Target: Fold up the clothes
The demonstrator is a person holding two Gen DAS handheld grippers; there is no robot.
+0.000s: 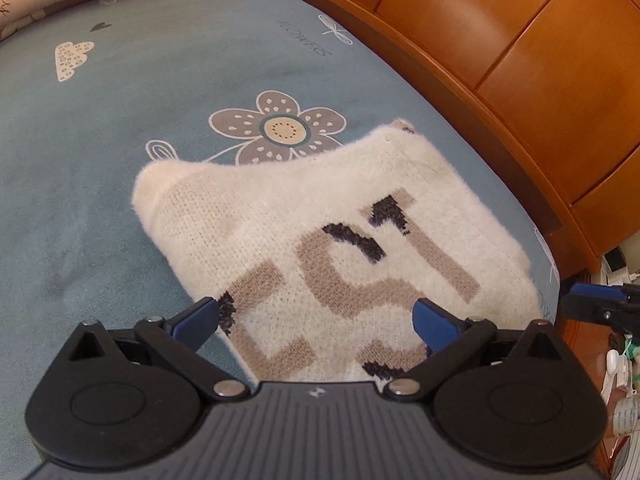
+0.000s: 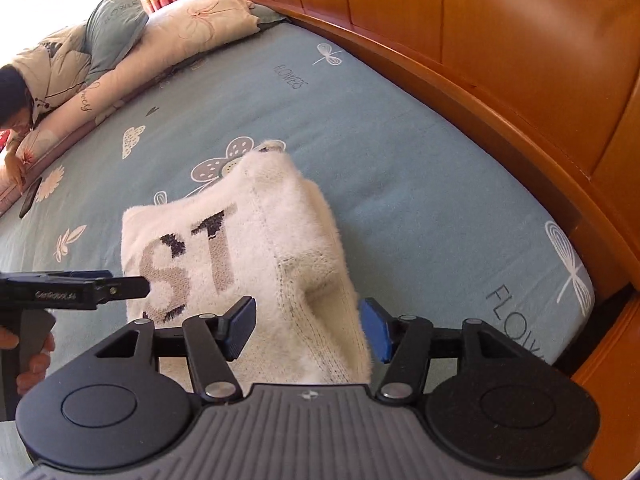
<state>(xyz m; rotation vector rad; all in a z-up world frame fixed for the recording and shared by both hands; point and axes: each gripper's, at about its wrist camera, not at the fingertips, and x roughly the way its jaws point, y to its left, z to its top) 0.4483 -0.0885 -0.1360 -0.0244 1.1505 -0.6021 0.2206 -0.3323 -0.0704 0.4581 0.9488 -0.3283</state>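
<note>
A fuzzy white sweater [image 1: 320, 208] with tan and black letters lies folded on the blue flowered bedsheet [image 1: 120, 120]. My left gripper [image 1: 318, 322] hovers over its near edge, fingers spread wide and open, nothing pinched. In the right wrist view the sweater [image 2: 192, 240] shows a folded-over flap along its right side. My right gripper [image 2: 308, 328] is open, with that flap lying between its blue pads and not pressed by them. The left gripper [image 2: 132, 286] reaches in from the left over the letters. The right gripper's tip [image 1: 576, 300] shows at the right edge.
A curved wooden bed frame [image 2: 500, 60] runs along the far and right sides of the mattress. Pillows and a quilt [image 2: 180, 36] are piled at the far left, where a person [image 2: 12, 100] lies with a phone [image 2: 30, 198] beside them. A hand [image 2: 32, 356] holds the left gripper's handle.
</note>
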